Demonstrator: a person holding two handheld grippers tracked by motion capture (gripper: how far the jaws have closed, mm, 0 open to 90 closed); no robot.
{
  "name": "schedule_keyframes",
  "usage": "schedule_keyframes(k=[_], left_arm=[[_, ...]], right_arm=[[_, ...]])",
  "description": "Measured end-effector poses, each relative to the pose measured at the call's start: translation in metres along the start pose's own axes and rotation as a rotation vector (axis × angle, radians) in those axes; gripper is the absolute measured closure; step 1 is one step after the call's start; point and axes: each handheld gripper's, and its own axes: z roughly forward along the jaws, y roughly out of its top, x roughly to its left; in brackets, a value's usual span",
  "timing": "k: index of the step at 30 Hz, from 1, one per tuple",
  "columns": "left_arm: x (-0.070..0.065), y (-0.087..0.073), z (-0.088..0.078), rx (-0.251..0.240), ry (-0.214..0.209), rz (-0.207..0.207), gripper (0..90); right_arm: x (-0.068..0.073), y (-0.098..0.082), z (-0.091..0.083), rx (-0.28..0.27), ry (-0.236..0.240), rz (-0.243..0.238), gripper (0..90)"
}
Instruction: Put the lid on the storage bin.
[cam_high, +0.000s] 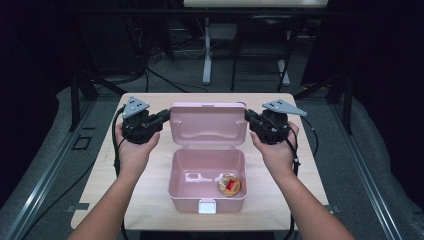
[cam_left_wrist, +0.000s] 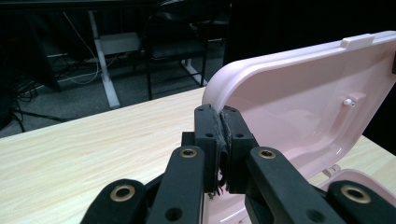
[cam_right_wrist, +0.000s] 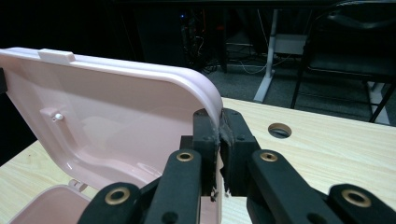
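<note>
A pink plastic box (cam_high: 207, 175) stands open in the middle of the wooden table, its lid (cam_high: 209, 125) raised upright at the back. My left gripper (cam_high: 166, 116) is shut on the lid's left edge (cam_left_wrist: 210, 91), and my right gripper (cam_high: 248, 116) is shut on the lid's right edge (cam_right_wrist: 212, 100). In both gripper views the black pads (cam_left_wrist: 222, 135) (cam_right_wrist: 219, 140) pinch the thin pink rim. Inside the box, at the front right, lies a round gold-wrapped item with a red label (cam_high: 229, 185). A white latch (cam_high: 206, 205) sits on the box's front wall.
The table (cam_high: 150, 180) has a round cable hole (cam_right_wrist: 280, 130) near its far right corner. Behind it stand desk legs (cam_high: 207, 50), chairs and cables on a dark floor. Bare wood lies left and right of the box.
</note>
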Motion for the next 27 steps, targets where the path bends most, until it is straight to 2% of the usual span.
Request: schedule_keyframes(k=[15,27], left_arm=[[-0.0002,-0.0015,-0.0044,-0.004,-0.023,0.004,86.4],[-0.0016,-0.0025,-0.0087,-0.002,-0.031,0.008,86.1]], right_arm=[[-0.0003,-0.0017,-0.004,-0.001,0.014,0.009,85.1],[0.0015,-0.0035,-0.0082,-0.006,0.018,-0.004,85.0]])
